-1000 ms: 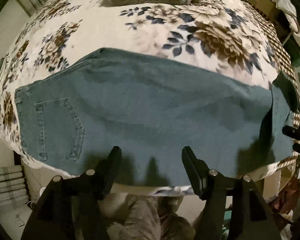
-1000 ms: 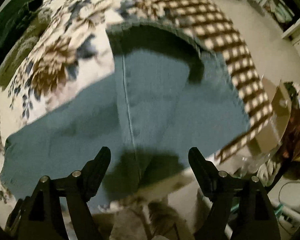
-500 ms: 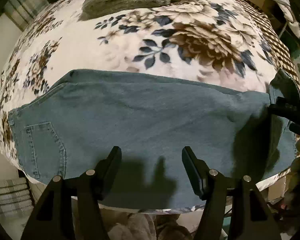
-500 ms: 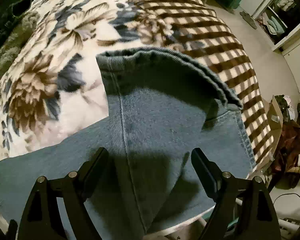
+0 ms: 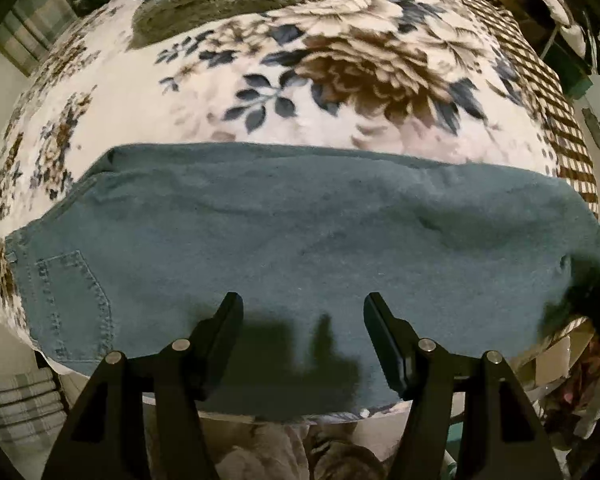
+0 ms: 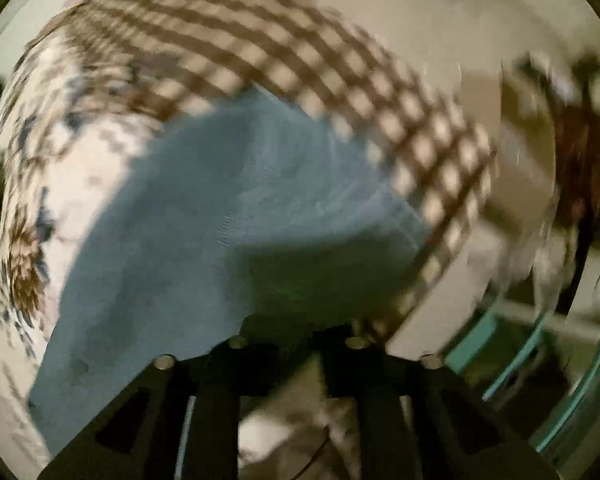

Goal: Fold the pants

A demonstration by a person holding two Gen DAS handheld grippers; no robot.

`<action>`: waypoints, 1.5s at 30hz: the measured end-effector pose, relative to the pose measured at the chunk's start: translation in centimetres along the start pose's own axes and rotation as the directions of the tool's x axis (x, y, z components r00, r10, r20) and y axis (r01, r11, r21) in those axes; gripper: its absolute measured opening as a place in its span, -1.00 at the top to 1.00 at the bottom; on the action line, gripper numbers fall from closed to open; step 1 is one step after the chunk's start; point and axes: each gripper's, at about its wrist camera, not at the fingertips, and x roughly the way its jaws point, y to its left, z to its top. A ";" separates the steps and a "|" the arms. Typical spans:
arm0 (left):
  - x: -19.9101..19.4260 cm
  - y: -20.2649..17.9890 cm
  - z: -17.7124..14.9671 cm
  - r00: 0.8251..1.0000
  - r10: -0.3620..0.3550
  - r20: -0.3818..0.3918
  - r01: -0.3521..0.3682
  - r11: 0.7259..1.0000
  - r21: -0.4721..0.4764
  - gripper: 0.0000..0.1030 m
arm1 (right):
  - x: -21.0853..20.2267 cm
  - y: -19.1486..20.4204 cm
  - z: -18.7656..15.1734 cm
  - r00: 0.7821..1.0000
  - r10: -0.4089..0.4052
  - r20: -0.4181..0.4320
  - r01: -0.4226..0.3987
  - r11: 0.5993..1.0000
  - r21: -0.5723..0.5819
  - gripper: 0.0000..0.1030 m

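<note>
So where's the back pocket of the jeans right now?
In the left wrist view the back pocket sits at the lower left, on the jeans near the bed edge, left of the left gripper.

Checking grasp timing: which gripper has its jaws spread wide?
The left gripper: fingers wide apart above the jeans, nothing between. The right gripper has just been closing, jeans bunched at its tips; blur hides any grip.

Blue pants (image 5: pixel 300 240) lie flat across a floral blanket (image 5: pixel 260 80), back pocket at the left. The left gripper (image 5: pixel 302 312) hovers above them, fingers apart, nothing between
</note>
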 end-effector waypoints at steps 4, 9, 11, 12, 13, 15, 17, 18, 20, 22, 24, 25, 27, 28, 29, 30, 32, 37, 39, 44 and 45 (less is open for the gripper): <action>0.4 -0.4 -0.3 1.000 -0.007 -0.007 0.007 1.000 0.001 -0.17 | 0.4 -4.9 0.3 0.991 0.136 -0.012 -0.132 0.975 0.176 -0.17; 0.9 -0.7 -0.8 1.000 -0.010 -0.028 0.010 1.000 -0.003 -0.17 | -1.5 -7.4 2.6 0.971 0.213 0.107 -0.235 0.934 0.270 -0.17; 0.8 -1.0 -1.0 1.000 -0.008 -0.025 0.009 1.000 0.004 -0.17 | -2.6 -7.3 4.3 0.971 0.177 0.162 -0.216 0.940 0.265 -0.17; 0.7 -1.2 -1.1 1.000 -0.008 -0.022 0.008 1.000 0.008 -0.17 | -3.3 -6.8 5.3 0.971 0.155 0.184 -0.198 0.949 0.247 -0.18; 0.6 -1.4 -1.1 1.000 -0.008 -0.020 0.009 1.000 0.010 -0.17 | -4.0 -6.5 6.9 0.970 0.131 0.205 -0.177 0.959 0.222 -0.22; 0.6 -2.2 -1.1 1.000 -0.015 -0.020 0.016 1.000 0.013 -0.17 | -4.2 -5.1 9.6 0.971 0.090 0.220 -0.125 0.980 0.153 -0.64; 0.6 -3.1 -0.9 0.999 -0.029 -0.024 0.030 0.999 0.015 -0.17 | -2.9 -3.9 11.7 0.983 0.059 0.172 -0.074 0.994 0.084 -0.65; 0.5 -3.6 -0.8 0.999 -0.035 -0.022 0.035 0.999 0.021 -0.17 | -1.9 -3.5 12.5 0.989 0.063 0.136 -0.071 0.996 0.054 -0.65; 0.5 -5.4 -0.5 0.999 -0.044 -0.013 0.044 0.998 0.044 -0.17 | -0.2 -2.9 13.8 0.992 0.113 0.058 -0.114 0.993 0.007 -0.64; 0.5 -7.2 -0.3 0.998 -0.056 -0.006 0.056 0.996 0.064 -0.17 | -0.7 -1.7 13.7 0.985 0.171 0.031 -0.168 0.983 -0.068 -0.53; 0.5 -8.7 -0.1 0.997 -0.074 -0.008 0.074 0.994 0.076 -0.17 | -2.5 0.0 12.1 0.975 0.221 0.031 -0.211 0.958 -0.192 -0.49; 0.5 -9.5 0.0 0.997 -0.081 -0.009 0.081 0.993 0.082 -0.17 | -3.4 0.9 11.0 0.965 0.264 0.009 -0.252 0.931 -0.262 -0.49; 0.5 -10.6 0.1 0.996 -0.093 -0.010 0.094 0.991 0.093 -0.17 | -4.6 2.6 8.4 0.949 0.307 -0.066 -0.307 0.866 -0.396 -0.49; 0.5 -11.4 0.2 0.995 -0.099 -0.012 0.100 0.990 0.102 -0.17 | -4.8 2.9 7.4 0.941 0.322 -0.107 -0.336 0.839 -0.429 -0.49; 0.4 -11.8 0.3 0.995 -0.104 -0.012 0.104 0.989 0.107 -0.17 | -4.6 3.0 6.7 0.934 0.328 -0.144 -0.357 0.824 -0.440 -0.49; 0.3 -12.4 0.3 0.994 -0.109 -0.011 0.110 0.987 0.115 -0.17 | -4.3 2.8 6.4 0.931 0.325 -0.164 -0.364 0.821 -0.440 -0.50; 0.1 -13.2 0.3 0.994 -0.113 -0.012 0.114 0.986 0.125 -0.17 | -3.6 2.2 6.7 0.933 0.319 -0.168 -0.360 0.827 -0.431 -0.50; 0.6 -13.3 0.9 0.994 -0.110 -0.027 0.113 0.984 0.141 -0.17 | -2.6 -2.7 10.2 0.922 0.385 -0.045 -0.386 0.902 -0.191 -0.50; 1.1 -13.1 0.9 0.994 -0.105 -0.038 0.110 0.984 0.140 -0.17 | -2.3 -4.5 12.2 0.923 0.385 0.019 -0.382 0.920 -0.090 -0.50; 2.3 -13.4 1.0 0.993 -0.099 -0.063 0.107 0.985 0.136 -0.17 | -0.5 -5.6 16.1 0.956 0.288 0.053 -0.286 0.957 -0.044 -0.50; 2.5 -13.4 0.9 0.993 -0.100 -0.065 0.108 0.985 0.136 -0.17 | 0.3 -5.2 16.7 0.958 0.287 0.016 -0.285 0.956 -0.068 -0.50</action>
